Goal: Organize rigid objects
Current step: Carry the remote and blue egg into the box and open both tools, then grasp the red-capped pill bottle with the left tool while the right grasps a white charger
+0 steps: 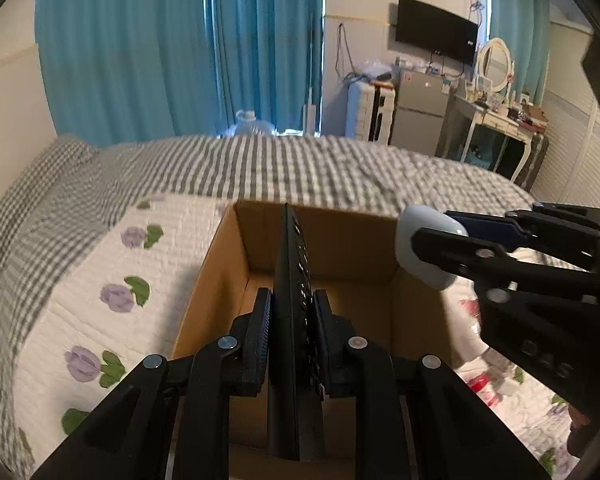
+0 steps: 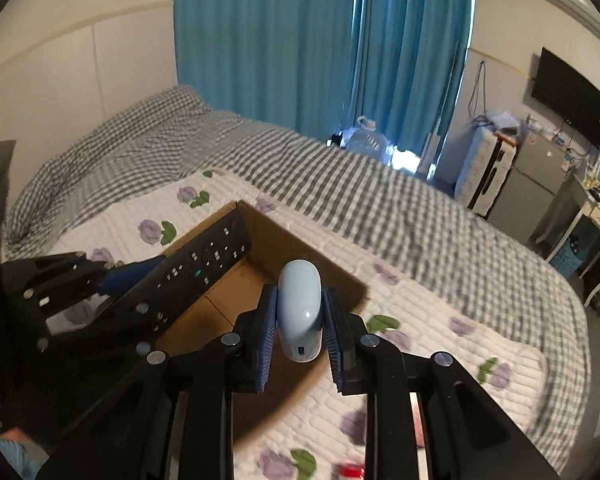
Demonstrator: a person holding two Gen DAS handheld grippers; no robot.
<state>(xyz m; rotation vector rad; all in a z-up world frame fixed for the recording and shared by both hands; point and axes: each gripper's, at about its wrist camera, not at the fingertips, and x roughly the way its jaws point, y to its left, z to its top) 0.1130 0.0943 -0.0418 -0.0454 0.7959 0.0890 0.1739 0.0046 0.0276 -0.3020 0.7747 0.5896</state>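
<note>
While both hovered over the open cardboard box [image 1: 220, 264] on the bed, the left gripper [image 1: 291, 312] clamped a black remote [image 1: 294, 280] and the right gripper [image 2: 300, 316] pinched a pale blue mouse [image 2: 300, 304].

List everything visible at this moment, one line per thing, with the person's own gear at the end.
cardboard box: one, brown, open, on the floral quilt, nothing visible inside
remote control: one, black, held over the box
pale case: one, light blue, rounded, held over the box
floral quilt: one, white with purple flowers, on the bed
checked bedding: grey and white, beyond the quilt
curtains: teal, far wall
television: one, black, wall-mounted
vanity mirror: one, white, oval, on a cluttered table
left tongs: shut on remote control
right tongs: shut on pale case
</note>
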